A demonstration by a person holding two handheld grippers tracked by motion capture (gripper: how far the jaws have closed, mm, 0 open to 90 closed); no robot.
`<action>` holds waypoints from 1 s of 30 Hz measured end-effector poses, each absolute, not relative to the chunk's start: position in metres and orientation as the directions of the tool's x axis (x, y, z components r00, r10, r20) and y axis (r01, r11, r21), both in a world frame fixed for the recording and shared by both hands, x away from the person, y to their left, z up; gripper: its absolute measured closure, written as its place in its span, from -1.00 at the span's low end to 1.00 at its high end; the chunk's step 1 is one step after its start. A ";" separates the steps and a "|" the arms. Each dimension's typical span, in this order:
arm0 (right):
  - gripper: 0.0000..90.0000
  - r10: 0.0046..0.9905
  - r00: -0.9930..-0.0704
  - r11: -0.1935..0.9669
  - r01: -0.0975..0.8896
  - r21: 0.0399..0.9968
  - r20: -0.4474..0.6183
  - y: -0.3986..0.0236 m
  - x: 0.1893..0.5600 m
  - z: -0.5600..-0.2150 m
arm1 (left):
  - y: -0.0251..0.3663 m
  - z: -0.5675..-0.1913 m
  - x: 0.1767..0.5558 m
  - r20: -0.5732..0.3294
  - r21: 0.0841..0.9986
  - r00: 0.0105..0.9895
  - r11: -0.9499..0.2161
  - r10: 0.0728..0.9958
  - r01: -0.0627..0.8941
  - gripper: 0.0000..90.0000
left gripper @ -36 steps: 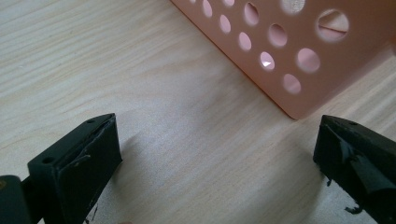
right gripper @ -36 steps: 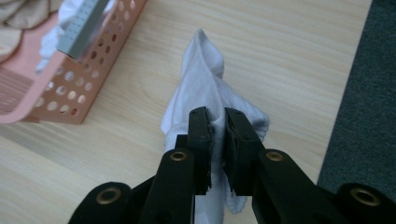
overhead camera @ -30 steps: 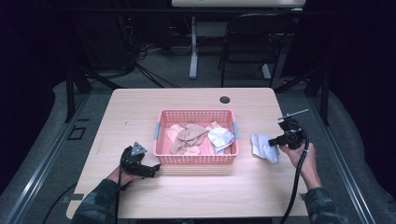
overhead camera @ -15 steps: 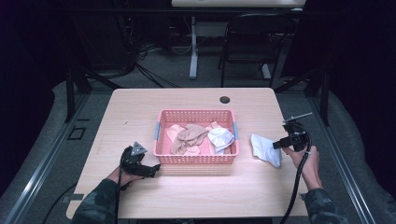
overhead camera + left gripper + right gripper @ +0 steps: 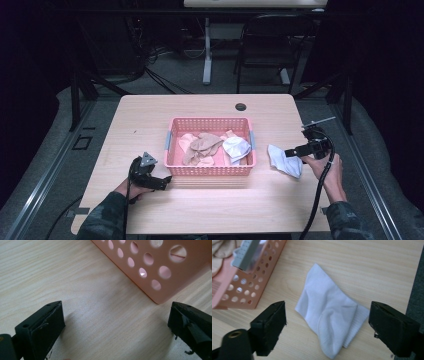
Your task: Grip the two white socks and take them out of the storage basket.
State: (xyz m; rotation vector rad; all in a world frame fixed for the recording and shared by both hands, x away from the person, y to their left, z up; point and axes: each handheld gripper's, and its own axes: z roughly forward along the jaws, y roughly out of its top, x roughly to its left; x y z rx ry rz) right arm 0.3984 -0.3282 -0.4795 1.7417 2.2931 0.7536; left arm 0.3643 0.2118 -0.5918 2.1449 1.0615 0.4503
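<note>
Between the spread jaws of the right gripper (image 5: 327,327), in the right gripper view, a white sock (image 5: 329,315) lay crumpled flat on the wooden table (image 5: 372,267). The jaws had just been opening, and neither pad pressed on the sock; it sat loose in the gap, its folded end nearest the gripper and its narrow end pointing away from it. Off to that gripper's left stood the corner of a pink basket (image 5: 249,287) with round holes in its wall and a grey handle on its end, apart from the sock.

From the high view, the right gripper (image 5: 295,151) was held in the person's right hand (image 5: 327,167) near the table's right edge, its jaws pointing toward the basket (image 5: 210,171), with the sock (image 5: 284,160) lying just in front of it, between gripper and basket. Inside the basket were several beige socks (image 5: 202,146) and another white sock (image 5: 236,148).

Beyond the left gripper (image 5: 115,322), in its own view, the jaws stood wide apart with nothing between them but bare table; the basket's wall (image 5: 155,267) rose just ahead and to its right. In the high view that gripper (image 5: 160,182) rested low at the table, just beside the basket's near left corner, held by the left hand (image 5: 131,189).
</note>
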 end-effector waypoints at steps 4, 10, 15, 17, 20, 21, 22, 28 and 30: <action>-0.97 0.934 -0.327 0.218 0.841 0.495 0.145 -0.322 0.395 -0.471 | 0.212 -0.592 0.364 0.004 0.714 0.605 -0.426 0.796 0.556 -0.99; -1.00 0.919 -0.372 0.258 0.816 0.516 0.129 -0.310 0.389 -0.457 | 0.212 -0.592 0.364 0.008 0.712 0.608 -0.431 0.794 0.554 -0.99; -1.00 0.905 -0.410 0.295 0.794 0.532 0.110 -0.297 0.384 -0.447 | 0.212 -0.592 0.364 0.006 0.712 0.606 -0.429 0.795 0.555 -0.99; -1.00 0.892 -0.442 0.328 0.779 0.535 0.097 -0.288 0.381 -0.442 | 0.212 -0.592 0.364 0.006 0.712 0.606 -0.429 0.795 0.555 -0.99; -1.00 0.881 -0.463 0.345 0.766 0.543 0.094 -0.281 0.379 -0.437 | 0.212 -0.592 0.364 0.004 0.714 0.605 -0.426 0.796 0.556 -0.99; -1.00 0.878 -0.470 0.349 0.761 0.547 0.093 -0.279 0.379 -0.434 | 0.212 -0.592 0.364 0.007 0.712 0.607 -0.430 0.795 0.555 -0.99; -1.00 0.878 -0.470 0.349 0.761 0.547 0.093 -0.279 0.379 -0.434 | 0.212 -0.592 0.364 0.007 0.712 0.607 -0.430 0.795 0.555 -0.99; -1.00 0.849 -0.520 0.383 0.728 0.569 0.093 -0.260 0.377 -0.423 | 0.212 -0.592 0.364 0.008 0.712 0.607 -0.431 0.794 0.554 -0.99; -1.00 0.835 -0.544 0.406 0.712 0.573 0.085 -0.249 0.377 -0.419 | 0.212 -0.592 0.364 0.007 0.712 0.607 -0.430 0.795 0.555 -0.99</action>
